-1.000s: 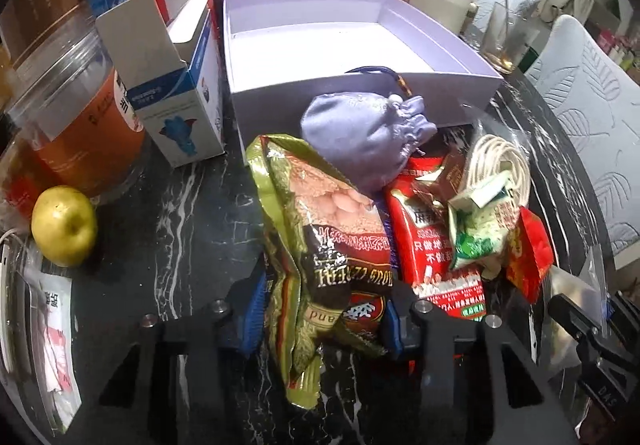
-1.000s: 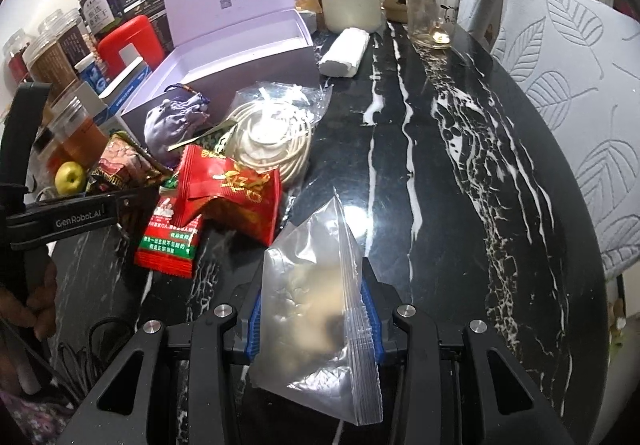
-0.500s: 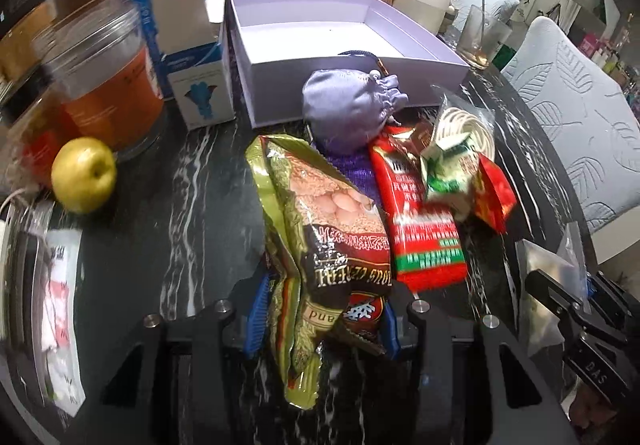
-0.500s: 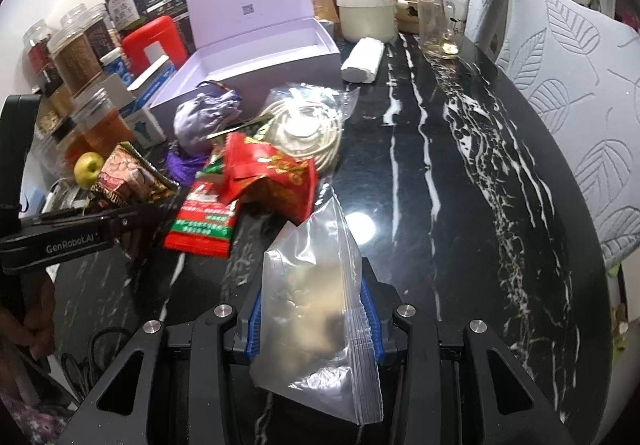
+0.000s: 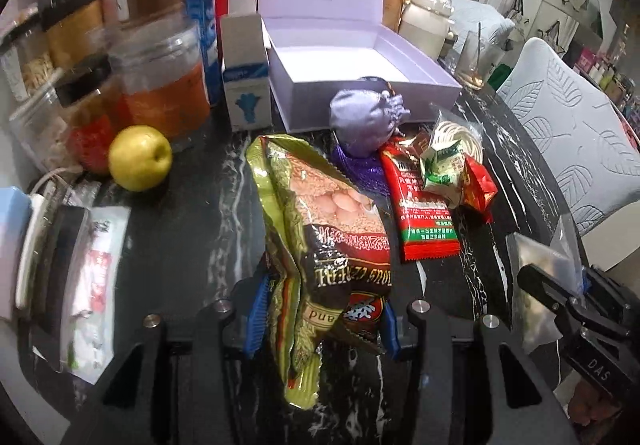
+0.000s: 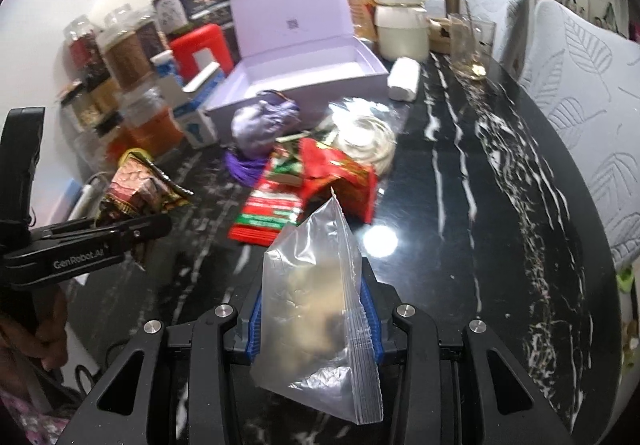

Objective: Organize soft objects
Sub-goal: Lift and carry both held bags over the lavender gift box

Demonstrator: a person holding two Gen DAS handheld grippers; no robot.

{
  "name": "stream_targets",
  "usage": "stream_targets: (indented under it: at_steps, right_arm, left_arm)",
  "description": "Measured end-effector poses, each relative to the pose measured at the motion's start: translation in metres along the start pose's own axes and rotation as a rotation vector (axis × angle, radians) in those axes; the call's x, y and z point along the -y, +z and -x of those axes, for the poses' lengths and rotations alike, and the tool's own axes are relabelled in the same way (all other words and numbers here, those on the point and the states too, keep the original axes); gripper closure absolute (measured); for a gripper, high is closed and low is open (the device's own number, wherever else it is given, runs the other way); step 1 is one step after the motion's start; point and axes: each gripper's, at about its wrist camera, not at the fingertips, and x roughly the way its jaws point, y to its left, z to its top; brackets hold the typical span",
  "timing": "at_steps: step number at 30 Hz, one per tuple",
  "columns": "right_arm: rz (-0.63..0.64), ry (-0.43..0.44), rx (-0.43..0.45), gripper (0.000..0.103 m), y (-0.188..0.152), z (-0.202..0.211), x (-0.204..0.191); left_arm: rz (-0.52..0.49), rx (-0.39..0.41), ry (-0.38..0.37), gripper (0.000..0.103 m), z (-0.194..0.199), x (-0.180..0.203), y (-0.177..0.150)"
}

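Note:
My left gripper [image 5: 322, 319] is shut on a green and brown snack bag [image 5: 320, 229] and holds it above the black marble table. It also shows in the right wrist view [image 6: 136, 189]. My right gripper [image 6: 314, 319] is shut on a clear zip bag [image 6: 316, 305]. An open lilac box [image 5: 352, 65] stands at the back, its inside bare. In front of it lie a lilac drawstring pouch [image 5: 366, 117], a red packet [image 5: 426, 205], a small green packet [image 5: 442, 169] and a bagged white cord coil [image 6: 368, 135].
Jars [image 5: 160, 77], a blue and white carton [image 5: 245, 85] and a yellow apple [image 5: 140, 157] stand at the left. Flat packets [image 5: 92, 277] lie at the near left. A white pot [image 6: 400, 25], a glass [image 6: 468, 45] and white chairs [image 6: 580, 93] are at the right.
Both grippers have pulled back from the box and pile, each with its bag still held. The pile now looks smaller and farther away.

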Motion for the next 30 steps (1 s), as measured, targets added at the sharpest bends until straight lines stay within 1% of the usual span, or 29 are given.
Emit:
stream_targets:
  at_steps: [7, 11, 14, 21, 24, 30]
  right_arm:
    - [0.071, 0.020, 0.069, 0.064, 0.014, 0.017, -0.020]
    - [0.102, 0.042, 0.095, 0.064, 0.026, 0.022, -0.027]
    - [0.123, 0.038, 0.121, 0.064, 0.034, 0.026, -0.029]
    - [0.178, 0.037, 0.188, 0.064, 0.063, 0.035, -0.030]
    - [0.225, 0.009, 0.227, 0.064, 0.079, 0.038, -0.030]
    - [0.256, 0.031, 0.278, 0.064, 0.112, 0.040, -0.025]
  left_arm:
    - [-0.016, 0.076, -0.017, 0.058, 0.023, 0.001, 0.007]
    - [-0.027, 0.113, -0.037, 0.058, 0.032, 0.004, 0.020]
    - [-0.041, 0.143, -0.045, 0.058, 0.039, 0.007, 0.029]
    - [-0.061, 0.243, -0.027, 0.058, 0.054, 0.015, 0.060]
    - [-0.064, 0.268, -0.043, 0.058, 0.055, 0.020, 0.076]
    - [-0.075, 0.317, -0.062, 0.058, 0.055, 0.028, 0.104]
